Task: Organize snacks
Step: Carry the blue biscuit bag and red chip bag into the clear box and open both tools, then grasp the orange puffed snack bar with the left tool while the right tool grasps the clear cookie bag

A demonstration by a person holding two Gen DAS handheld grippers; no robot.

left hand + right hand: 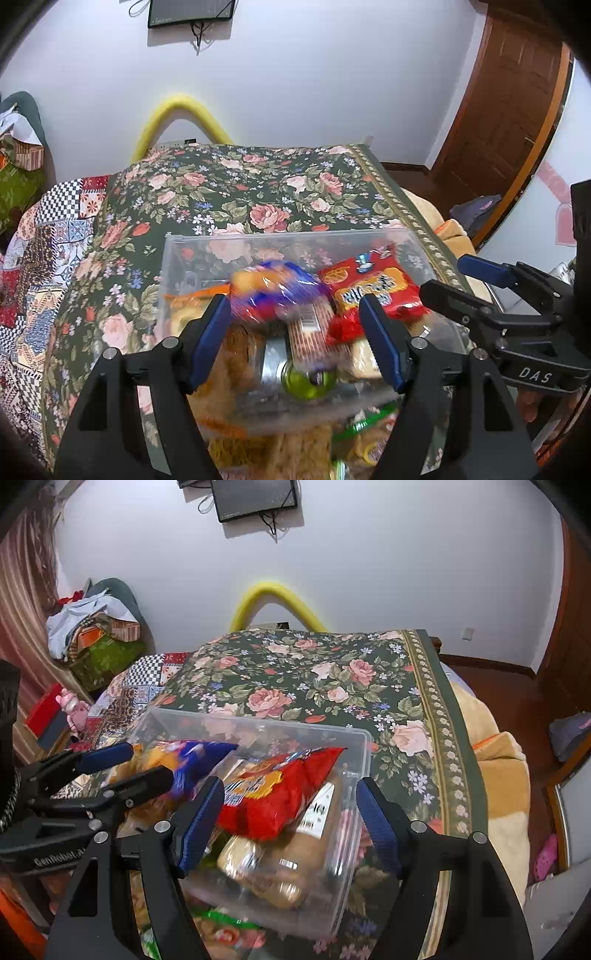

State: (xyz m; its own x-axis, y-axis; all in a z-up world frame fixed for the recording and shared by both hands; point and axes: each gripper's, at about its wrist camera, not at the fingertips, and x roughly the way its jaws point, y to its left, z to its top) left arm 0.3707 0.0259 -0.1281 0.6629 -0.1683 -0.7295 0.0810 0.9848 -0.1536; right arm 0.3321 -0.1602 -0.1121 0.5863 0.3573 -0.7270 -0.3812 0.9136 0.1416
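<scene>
A clear plastic bin stands on the floral cloth and holds several snack packs. A red biscuit pack lies on top at the right. A blue-and-orange pack, blurred, sits at the bin's left, just beyond my left gripper's open fingers. My left gripper is open over the bin. My right gripper is open and empty, over the bin's near right part. Wrapped pastries lie lower in the bin.
The floral cloth covers a table whose right edge drops to a beige blanket. More snack packs lie in front of the bin. A patchwork cloth lies left. Clutter is piled at far left.
</scene>
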